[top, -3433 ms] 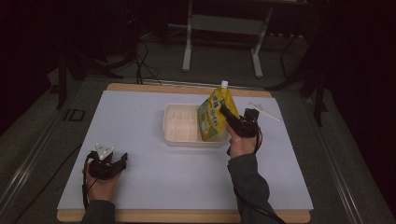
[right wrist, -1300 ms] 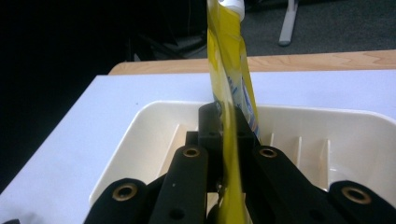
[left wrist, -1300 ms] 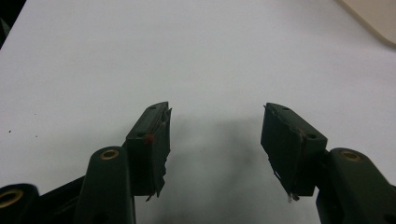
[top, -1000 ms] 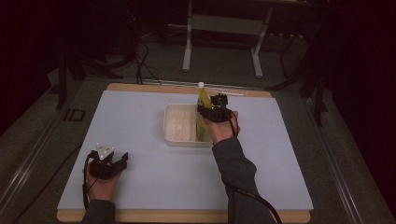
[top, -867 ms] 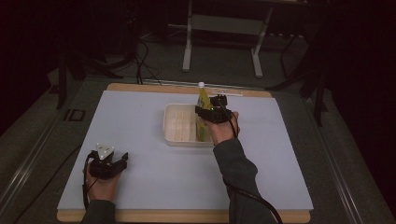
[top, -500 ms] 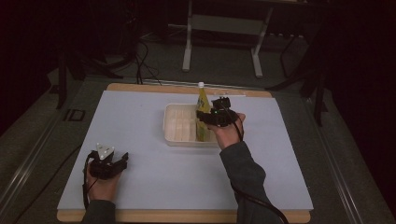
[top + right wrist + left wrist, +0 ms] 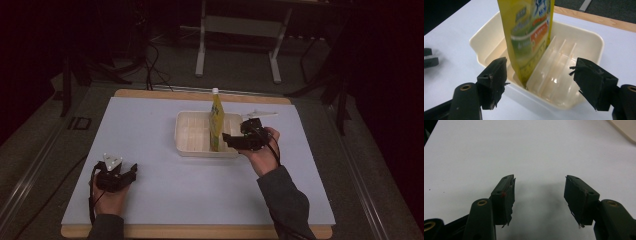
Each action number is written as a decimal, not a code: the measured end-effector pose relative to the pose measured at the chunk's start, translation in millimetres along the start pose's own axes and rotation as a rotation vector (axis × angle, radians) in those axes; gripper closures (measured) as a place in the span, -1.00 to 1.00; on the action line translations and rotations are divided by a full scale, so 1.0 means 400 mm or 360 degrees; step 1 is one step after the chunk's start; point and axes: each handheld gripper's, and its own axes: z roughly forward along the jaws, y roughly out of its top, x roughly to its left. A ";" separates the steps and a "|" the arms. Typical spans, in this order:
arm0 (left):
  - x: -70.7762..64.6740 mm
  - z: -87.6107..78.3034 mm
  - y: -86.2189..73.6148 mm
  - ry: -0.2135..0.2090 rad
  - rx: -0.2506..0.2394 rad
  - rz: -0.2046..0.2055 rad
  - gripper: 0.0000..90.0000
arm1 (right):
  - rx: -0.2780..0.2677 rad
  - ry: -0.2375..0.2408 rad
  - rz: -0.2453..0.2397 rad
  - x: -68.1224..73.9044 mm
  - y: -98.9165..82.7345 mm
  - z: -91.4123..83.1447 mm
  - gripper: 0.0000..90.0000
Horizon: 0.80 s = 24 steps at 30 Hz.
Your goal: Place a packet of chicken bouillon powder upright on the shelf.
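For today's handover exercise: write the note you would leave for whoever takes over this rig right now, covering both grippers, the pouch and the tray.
Left gripper: jaws open, nothing between them, low over the white table at its near left.
Right gripper: jaws open, just outside the tray's right side, touching nothing.
Yellow pouch: upright in the cream tray, beside a clear divider, cap up.
Done: pouch placed and released.
Left: probably pull the right gripper clear; check that the pouch stands steady.
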 end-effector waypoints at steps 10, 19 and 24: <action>-0.002 0.002 0.000 0.0018 0.0009 -0.0004 -0.08 | 0.0017 -0.0002 -0.0023 -0.047 -0.086 -0.052 -0.41; -0.003 0.002 0.000 0.0028 0.0012 0.0001 -0.08 | 0.0021 -0.0070 0.0050 -0.126 -0.206 -0.070 -0.39; -0.005 0.001 0.000 0.0070 0.0011 0.0000 -0.09 | 0.0030 -0.0163 0.0138 -0.199 -0.294 -0.067 -0.24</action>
